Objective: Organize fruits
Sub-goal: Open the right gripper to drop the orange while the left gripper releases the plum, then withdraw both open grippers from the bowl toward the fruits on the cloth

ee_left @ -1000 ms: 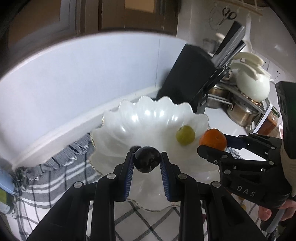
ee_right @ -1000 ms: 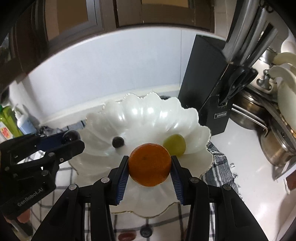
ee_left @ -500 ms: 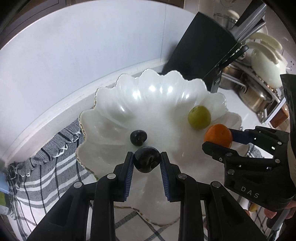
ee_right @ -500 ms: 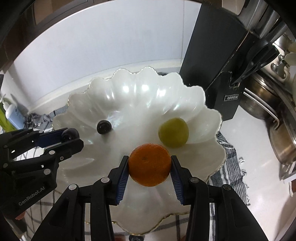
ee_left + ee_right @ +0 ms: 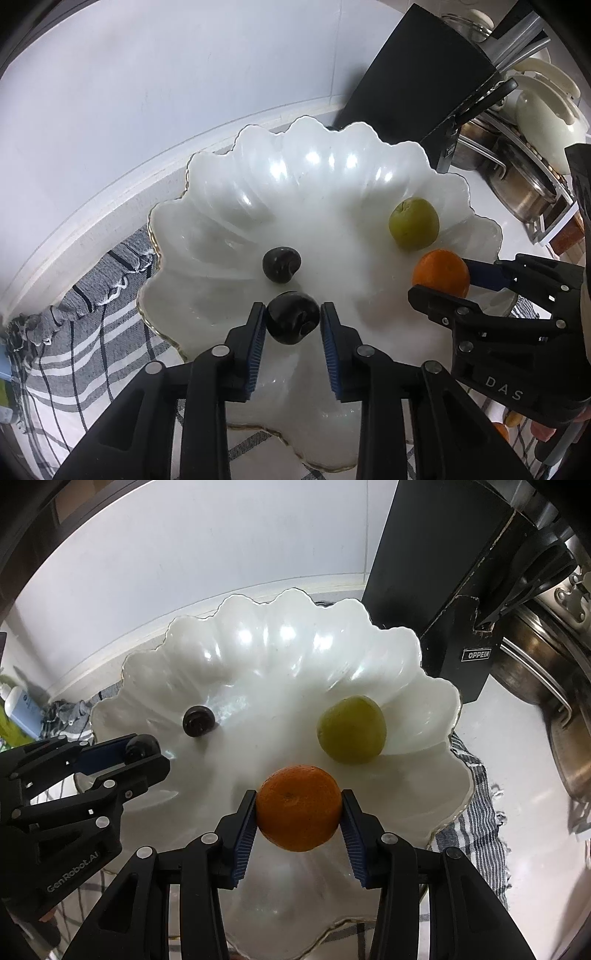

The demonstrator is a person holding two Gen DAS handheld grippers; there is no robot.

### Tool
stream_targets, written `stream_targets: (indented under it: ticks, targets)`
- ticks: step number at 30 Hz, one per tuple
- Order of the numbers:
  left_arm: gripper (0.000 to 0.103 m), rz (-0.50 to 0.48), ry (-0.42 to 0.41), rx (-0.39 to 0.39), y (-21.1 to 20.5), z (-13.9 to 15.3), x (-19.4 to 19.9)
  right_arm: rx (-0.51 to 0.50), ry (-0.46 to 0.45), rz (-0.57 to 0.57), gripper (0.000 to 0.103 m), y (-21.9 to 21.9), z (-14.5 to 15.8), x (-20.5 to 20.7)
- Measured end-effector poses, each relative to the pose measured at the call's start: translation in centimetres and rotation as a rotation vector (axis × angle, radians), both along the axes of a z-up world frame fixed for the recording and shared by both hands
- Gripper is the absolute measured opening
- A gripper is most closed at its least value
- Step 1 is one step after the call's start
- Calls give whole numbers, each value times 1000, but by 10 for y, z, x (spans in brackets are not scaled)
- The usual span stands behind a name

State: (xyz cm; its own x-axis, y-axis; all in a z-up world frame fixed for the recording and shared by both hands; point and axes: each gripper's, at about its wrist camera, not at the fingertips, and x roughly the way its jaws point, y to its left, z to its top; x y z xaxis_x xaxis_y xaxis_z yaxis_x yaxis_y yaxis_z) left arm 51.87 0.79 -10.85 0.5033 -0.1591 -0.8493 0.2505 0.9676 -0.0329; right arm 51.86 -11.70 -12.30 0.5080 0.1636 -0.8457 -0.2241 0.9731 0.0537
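Left wrist view: the left tongs [image 5: 293, 323] sit low over the near part of a white scalloped bowl [image 5: 229, 177]. A dark plum [image 5: 293, 323] lies between their blue pads; the jaws have just been opening, and a thin gap shows on each side of the fruit, so the pads no longer press it. A second dark plum [image 5: 281, 264] rests in the bowl just beyond, and a green fruit [image 5: 413, 223] lies toward the bowl's right side. At the right, the right tongs [image 5: 441, 280] pinch an orange [image 5: 440, 273] above the bowl's right edge. The bowl stands on a striped cloth [image 5: 92, 314] spread on the surface, with a black knife block [image 5: 413, 70] behind it.

Right wrist view: the right tongs [image 5: 299, 808] grip the orange [image 5: 298, 808], both pads tight against its sides, over the bowl [image 5: 258, 642]. The green fruit [image 5: 351, 729] lies just beyond, on the right. 1 dark plum [image 5: 198, 720] rests on the left of the bowl. The left tongs [image 5: 138, 753] reach in from the left with their plum [image 5: 142, 746] at the tips. Steel pots [image 5: 543, 672] stand at the right.
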Motion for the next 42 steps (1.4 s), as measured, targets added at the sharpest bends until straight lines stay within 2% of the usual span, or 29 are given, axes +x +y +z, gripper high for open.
stream_targets:
  ticks: [1, 3, 4, 8, 12, 23, 35, 42]
  targets:
    - [44, 4, -4, -1, 1, 1, 0, -4, 2, 0, 46, 0, 0, 0]
    - [50, 11, -18, 2, 1, 4, 0, -7, 7, -3, 49, 0, -1, 0]
    - [53, 15, -28, 5, 2, 7, -1, -5, 3, -8, 56, -1, 0, -1]
    - [57, 54, -64, 25, 9, 17, -5, -13, -40, -27, 58, -5, 9, -8]
    - [65, 82, -85, 15, 16, 29, -11, -21, -80, -42, 58, -9, 22, -18]
    - [74, 129, -214, 55, 17, 68, -52, 25, -165, -38, 58, -13, 53, -54]
    - [76, 73, -361, 41, 7, 109, -106, 82, -281, -78, 58, -30, 90, -101]
    - [76, 47, -406, 8, 3, 123, -133, 104, -344, -98, 58, -41, 106, -133]
